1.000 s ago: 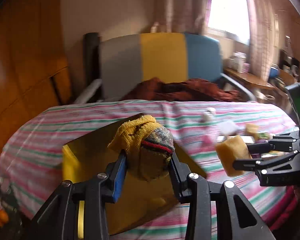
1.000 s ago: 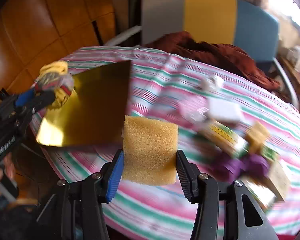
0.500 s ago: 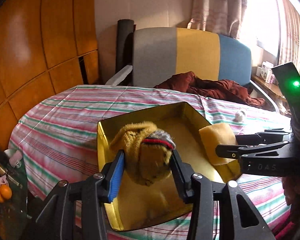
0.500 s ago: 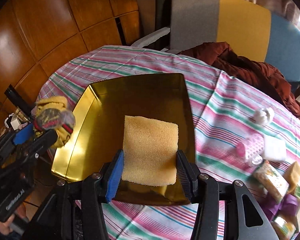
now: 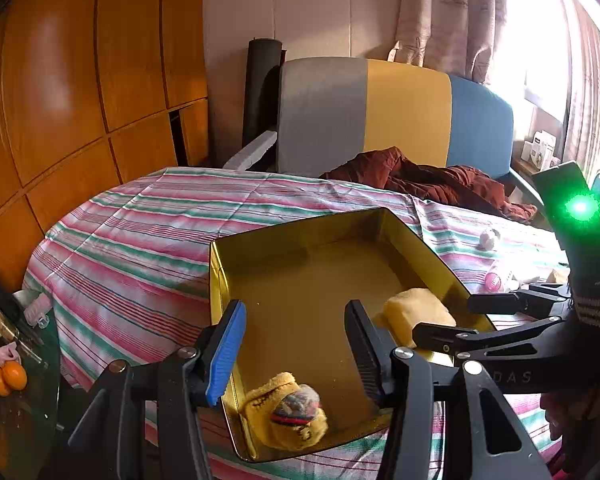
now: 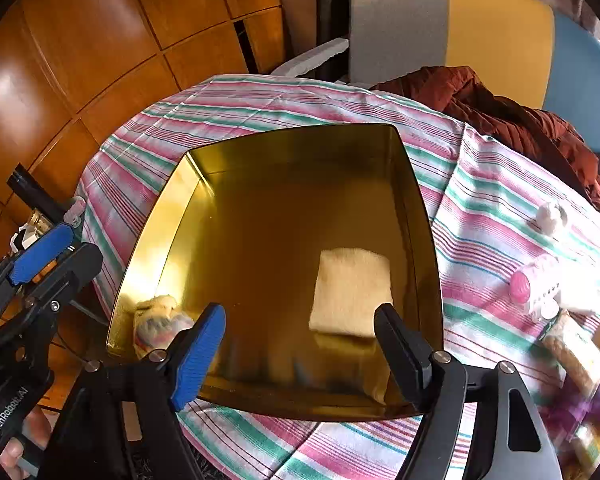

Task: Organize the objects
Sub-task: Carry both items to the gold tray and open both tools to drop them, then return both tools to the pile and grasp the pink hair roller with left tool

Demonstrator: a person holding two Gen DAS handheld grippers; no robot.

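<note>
tin (image 6: 416, 200): gold, shiny, on striped cloth | sponge (image 6: 354, 290): pale yellow slab, flat inside, right | sock (image 5: 286, 410): yellow ball, near-left corner | left gripper (image 5: 292, 344); right gripper (image 6: 300, 346): jaws opening, nothing between

Both wrist views close above, sharing gold tray (image 5: 220, 280)

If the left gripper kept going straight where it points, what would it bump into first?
Probably the gold tray's bare floor. The left gripper, jaws opening with nothing between them, points down into it; the sock bundle lies just below that line, so it might brush that first. Depth is hard to judge.
</note>
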